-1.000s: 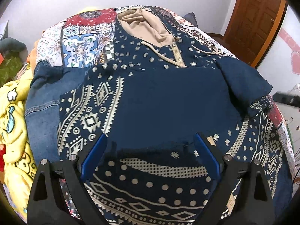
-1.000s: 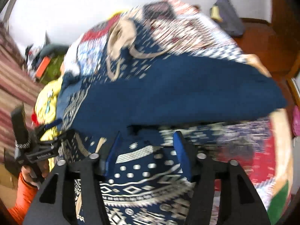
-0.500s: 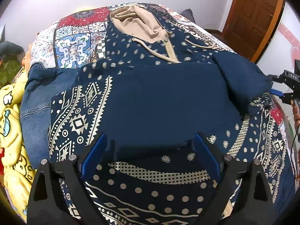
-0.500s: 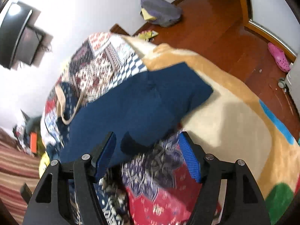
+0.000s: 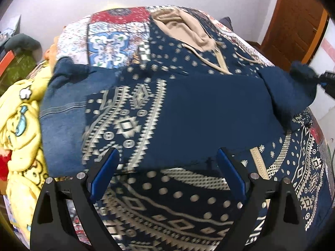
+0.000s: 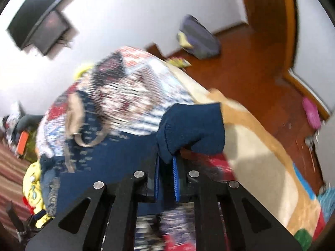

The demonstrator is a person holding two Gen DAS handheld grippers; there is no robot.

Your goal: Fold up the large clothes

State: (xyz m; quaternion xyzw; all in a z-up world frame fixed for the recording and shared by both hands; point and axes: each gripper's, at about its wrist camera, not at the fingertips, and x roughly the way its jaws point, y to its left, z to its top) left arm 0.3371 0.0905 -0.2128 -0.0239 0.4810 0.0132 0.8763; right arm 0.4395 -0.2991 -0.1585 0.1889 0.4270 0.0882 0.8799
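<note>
The right tongs point(image 6: 166, 167) have just closed onto the hoodie's navy sleeve cuff point(image 6: 194, 127), left tongs point(image 5: 167, 173) wide and empty, most folding remaining.

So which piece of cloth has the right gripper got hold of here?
On the patchwork bedspread lies a navy patterned hoodie. Its plain navy sleeve cuff hangs off the bed's edge, pinched by the right gripper; unlike the patterned body, it is plain ribbed knit.

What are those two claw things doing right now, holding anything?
Left gripper: open, holding nothing, above the patterned hoodie.
Right gripper: just closed, pinching the hoodie's navy sleeve cuff.
</note>
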